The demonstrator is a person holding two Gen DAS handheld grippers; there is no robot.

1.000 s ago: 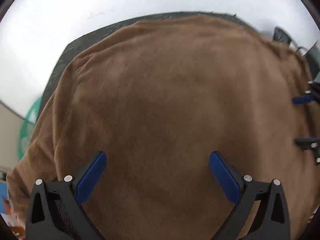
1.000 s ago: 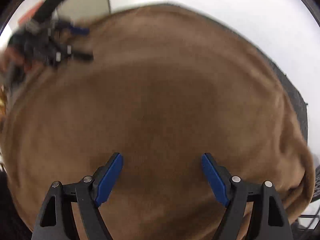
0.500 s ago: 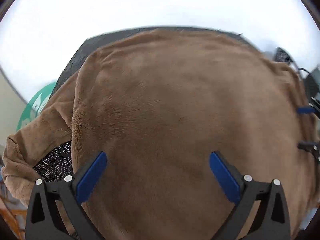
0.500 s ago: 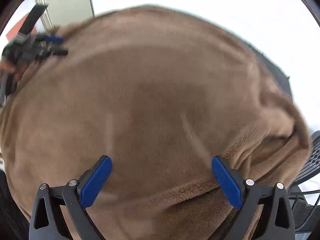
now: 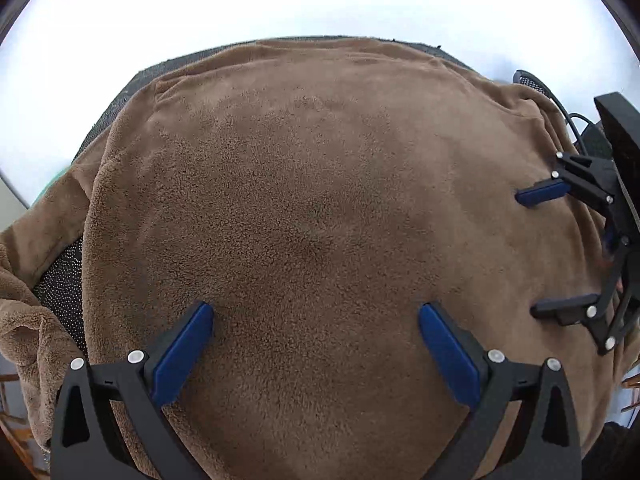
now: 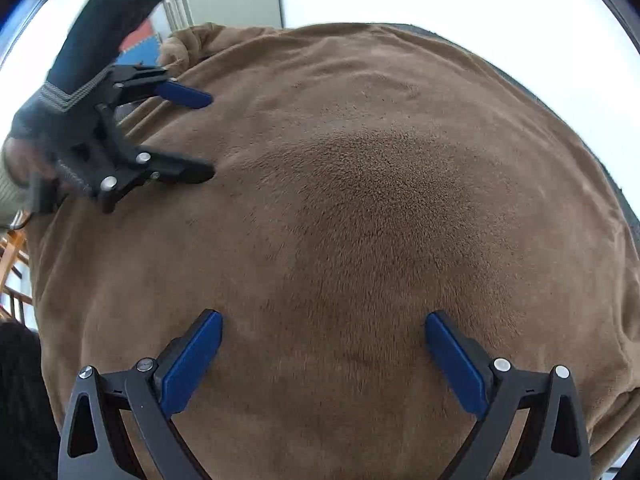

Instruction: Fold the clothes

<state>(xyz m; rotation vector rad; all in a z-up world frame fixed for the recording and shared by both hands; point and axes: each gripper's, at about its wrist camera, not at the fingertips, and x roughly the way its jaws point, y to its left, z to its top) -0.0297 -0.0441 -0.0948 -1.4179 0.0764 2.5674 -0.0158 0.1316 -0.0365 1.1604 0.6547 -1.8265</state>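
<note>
A brown fleece garment (image 5: 320, 200) lies spread flat over a dark speckled surface (image 5: 60, 280) and fills both views. One sleeve (image 5: 28, 332) bunches at its left edge. My left gripper (image 5: 316, 312) hovers just above the cloth, open, with nothing between its pads. The right gripper (image 5: 528, 254) comes in from the right edge of the left wrist view, also open over the cloth. In the right wrist view the right gripper (image 6: 322, 320) stands wide open above the fleece (image 6: 380, 200), and the left gripper (image 6: 209, 136), held by a gloved hand (image 6: 64, 96), sits at the upper left.
The dark surface's rim (image 5: 120, 108) shows past the garment's far edge, against a white floor. A black mesh chair part with a cable (image 5: 532, 80) stands at the upper right. Wooden slats (image 6: 12, 264) show at the left edge of the right wrist view.
The right gripper's jaws have spread wider. Both views have shifted across the garment, so the left sleeve and the speckled surface now show. Each gripper appears larger in the other's view.
</note>
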